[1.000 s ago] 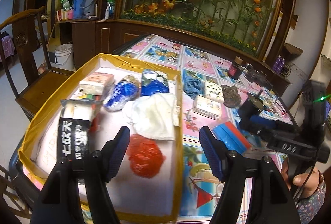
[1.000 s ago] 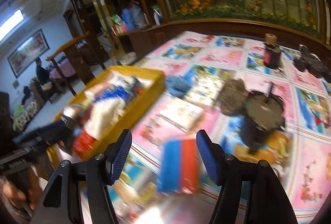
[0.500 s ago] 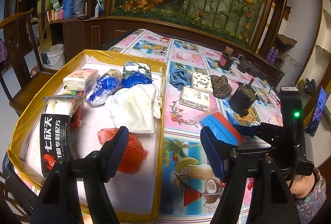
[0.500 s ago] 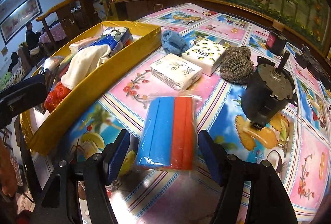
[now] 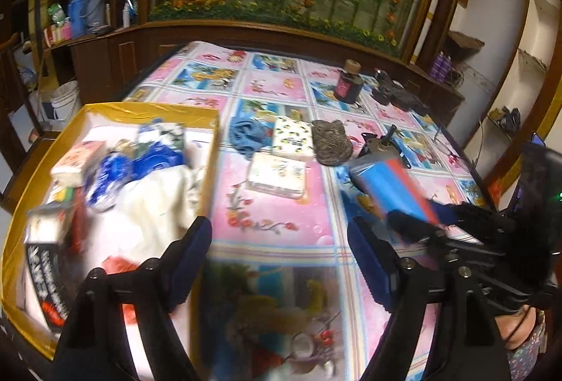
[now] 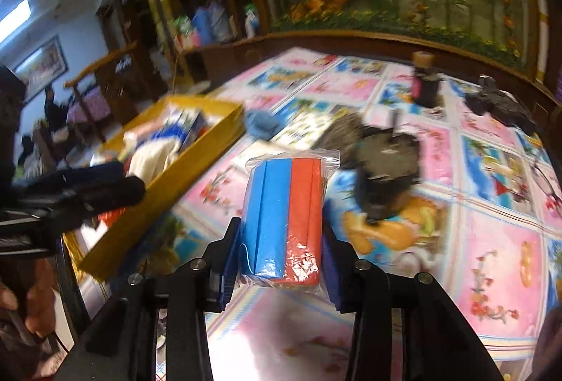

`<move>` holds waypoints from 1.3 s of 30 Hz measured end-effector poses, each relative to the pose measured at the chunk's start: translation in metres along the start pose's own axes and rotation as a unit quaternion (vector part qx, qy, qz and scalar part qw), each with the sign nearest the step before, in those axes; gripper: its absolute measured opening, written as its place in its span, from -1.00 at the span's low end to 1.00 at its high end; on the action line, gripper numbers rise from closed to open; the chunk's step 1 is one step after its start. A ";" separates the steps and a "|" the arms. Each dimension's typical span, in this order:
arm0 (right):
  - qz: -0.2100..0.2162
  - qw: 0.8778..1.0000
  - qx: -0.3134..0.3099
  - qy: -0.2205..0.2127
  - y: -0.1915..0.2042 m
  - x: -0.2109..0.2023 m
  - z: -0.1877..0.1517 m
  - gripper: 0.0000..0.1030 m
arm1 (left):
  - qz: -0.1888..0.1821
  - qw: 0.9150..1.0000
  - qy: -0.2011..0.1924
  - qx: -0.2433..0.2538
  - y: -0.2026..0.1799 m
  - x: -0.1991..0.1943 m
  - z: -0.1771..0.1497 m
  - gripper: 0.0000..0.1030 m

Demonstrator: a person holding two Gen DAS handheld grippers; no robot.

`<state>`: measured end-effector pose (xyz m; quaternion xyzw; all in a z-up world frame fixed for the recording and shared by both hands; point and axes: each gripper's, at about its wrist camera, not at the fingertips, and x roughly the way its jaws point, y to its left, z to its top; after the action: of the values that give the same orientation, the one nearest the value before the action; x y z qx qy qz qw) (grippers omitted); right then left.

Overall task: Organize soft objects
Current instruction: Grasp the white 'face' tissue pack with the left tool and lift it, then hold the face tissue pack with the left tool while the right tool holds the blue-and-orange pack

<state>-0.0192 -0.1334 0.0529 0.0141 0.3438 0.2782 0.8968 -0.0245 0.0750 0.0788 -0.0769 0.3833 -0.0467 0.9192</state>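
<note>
My right gripper (image 6: 279, 270) is shut on a bagged blue-and-red sponge pack (image 6: 286, 215) and holds it above the table; the pack also shows in the left wrist view (image 5: 390, 191). My left gripper (image 5: 279, 261) is open and empty, over the right wall of the yellow tray (image 5: 207, 166). The tray (image 6: 182, 177) holds a white cloth (image 5: 158, 205), blue packets (image 5: 140, 163), a red bag (image 5: 119, 266) and a black packet (image 5: 45, 272). On the tablecloth lie a blue cloth (image 5: 247, 135), two tissue packs (image 5: 277, 173) and a grey knit piece (image 5: 332, 143).
A black motor (image 6: 386, 170) stands right of the sponge pack. A dark bottle (image 5: 347, 82) and black gadgets (image 5: 397, 96) sit at the table's far side. A wooden cabinet and flower panel stand behind the table. A wooden chair and a white bucket (image 5: 59, 99) are at the left.
My right gripper has closed on the sponge pack and lifted it off the table. My left gripper has shifted right, from over the tray to its right wall.
</note>
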 end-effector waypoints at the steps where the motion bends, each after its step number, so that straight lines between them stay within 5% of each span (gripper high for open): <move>1: -0.001 1.000 0.012 -0.010 -0.008 -0.007 0.001 -0.14 | 0.001 1.000 0.011 0.002 -0.004 0.010 0.006 0.63; 7: -0.005 0.998 0.060 -0.028 -0.045 -0.028 0.002 -0.14 | 0.015 0.996 0.084 -0.003 -0.012 0.073 0.029 0.65; 10: 0.001 0.998 0.063 -0.031 -0.046 -0.033 0.002 -0.13 | 0.050 0.993 0.107 0.011 -0.014 0.097 0.037 0.65; 13: 0.009 0.997 0.062 -0.032 -0.045 -0.034 0.000 -0.13 | 0.078 0.990 0.113 0.025 -0.015 0.111 0.044 0.66; 20: 0.019 0.997 0.063 -0.031 -0.042 -0.034 -0.001 -0.13 | 0.075 0.987 0.140 0.006 -0.004 0.140 0.050 0.65; 25: 0.020 0.997 0.066 -0.027 -0.045 -0.031 -0.001 -0.13 | 0.072 0.991 0.112 -0.006 -0.004 0.131 0.049 0.21; 30: 0.019 0.997 0.066 -0.023 -0.045 -0.029 -0.001 -0.13 | 0.053 0.993 0.103 -0.012 -0.014 0.109 0.027 0.21; 39: 0.017 0.998 0.056 -0.005 -0.040 -0.020 -0.004 -0.13 | 0.032 0.996 0.063 0.048 -0.055 0.055 -0.044 0.21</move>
<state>-0.0146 -0.1777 0.0536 0.0718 0.3541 0.2733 0.8915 -0.0190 0.0080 0.0193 -0.0168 0.4398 -0.0401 0.8970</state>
